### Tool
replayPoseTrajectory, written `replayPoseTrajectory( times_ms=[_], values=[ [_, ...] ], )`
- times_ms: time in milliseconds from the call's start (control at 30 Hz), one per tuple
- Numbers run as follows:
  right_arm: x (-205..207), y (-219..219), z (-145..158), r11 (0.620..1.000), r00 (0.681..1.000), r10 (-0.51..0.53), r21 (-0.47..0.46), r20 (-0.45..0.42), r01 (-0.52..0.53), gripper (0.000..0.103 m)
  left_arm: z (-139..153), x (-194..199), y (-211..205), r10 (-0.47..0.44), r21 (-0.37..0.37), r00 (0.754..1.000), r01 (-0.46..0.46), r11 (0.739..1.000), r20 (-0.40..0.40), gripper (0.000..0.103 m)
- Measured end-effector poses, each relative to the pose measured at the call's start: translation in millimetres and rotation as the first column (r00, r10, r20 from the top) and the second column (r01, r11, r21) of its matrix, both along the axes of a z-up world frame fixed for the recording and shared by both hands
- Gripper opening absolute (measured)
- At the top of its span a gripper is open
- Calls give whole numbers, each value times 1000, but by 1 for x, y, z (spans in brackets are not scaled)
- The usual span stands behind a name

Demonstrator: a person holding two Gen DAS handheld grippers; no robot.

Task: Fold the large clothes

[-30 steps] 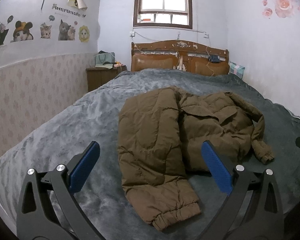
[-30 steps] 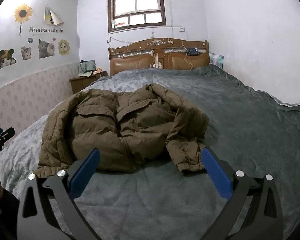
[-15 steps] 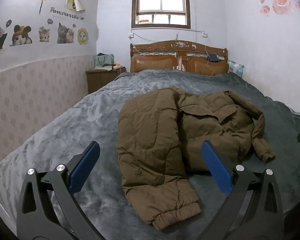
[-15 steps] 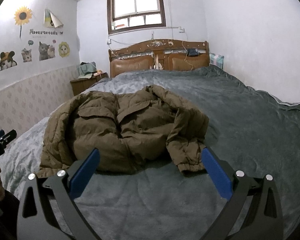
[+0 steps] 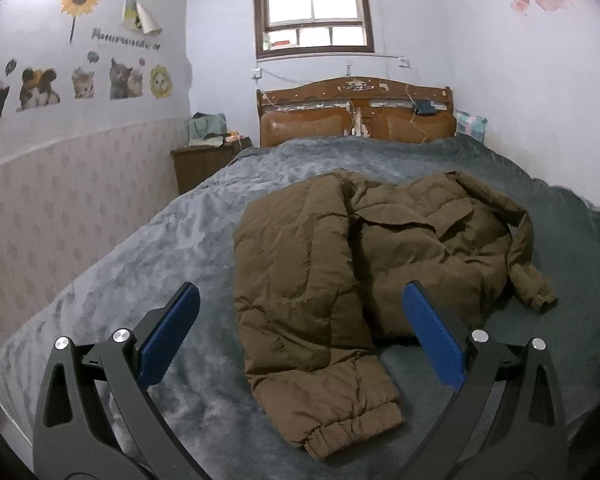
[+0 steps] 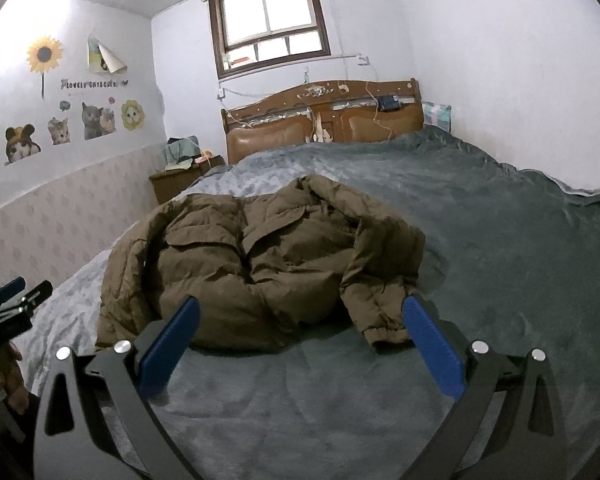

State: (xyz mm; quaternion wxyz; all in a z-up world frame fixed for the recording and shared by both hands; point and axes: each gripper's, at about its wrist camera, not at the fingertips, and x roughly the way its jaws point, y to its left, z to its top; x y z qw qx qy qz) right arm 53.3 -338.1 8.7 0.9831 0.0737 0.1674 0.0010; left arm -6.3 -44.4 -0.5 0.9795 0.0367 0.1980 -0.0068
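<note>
Left gripper (image 5: 300, 338) and right gripper (image 6: 300, 340) both spread wide, holding nothing, above the bed's (image 5: 148, 248) foot edge. Brown padded jacket (image 5: 339, 248) lies crumpled mid-bed — bare blanket on every side, widest toward the right edge.

My grippers' pads (image 5: 171, 334) are bright blue on black frames. The puffy jacket (image 5: 339, 264) is olive-brown, lying on a grey-teal blanket (image 6: 519, 240). Behind the jacket, the headboard (image 5: 355, 114) is reddish-brown; left of it, wallpaper (image 5: 60, 208) shows pale pink motifs.

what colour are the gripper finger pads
Blue pads on black arms, clearest in the left wrist view.
</note>
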Motion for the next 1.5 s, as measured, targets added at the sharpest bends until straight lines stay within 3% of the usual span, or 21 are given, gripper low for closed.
replayPoseTrajectory(
  times_ms=[133,567,967,1500],
  values=[
    [-1,0,0,1000,1000,0,-1,-2,0,101,0,-1,-4,-13,21,1000,13,1000,4,100],
    [-1,2,2,1000,1000,-8,-26,-15,8,101,2,-2,11,-10,-58,1000,10,998,0,100],
    [3,-3,2,1000,1000,5,-19,-19,-6,101,2,-1,3,-22,-19,1000,22,1000,-9,100],
    [9,9,-2,998,999,-14,-70,-41,11,101,1,0,14,-19,-89,1000,18,996,-12,100]
  ],
)
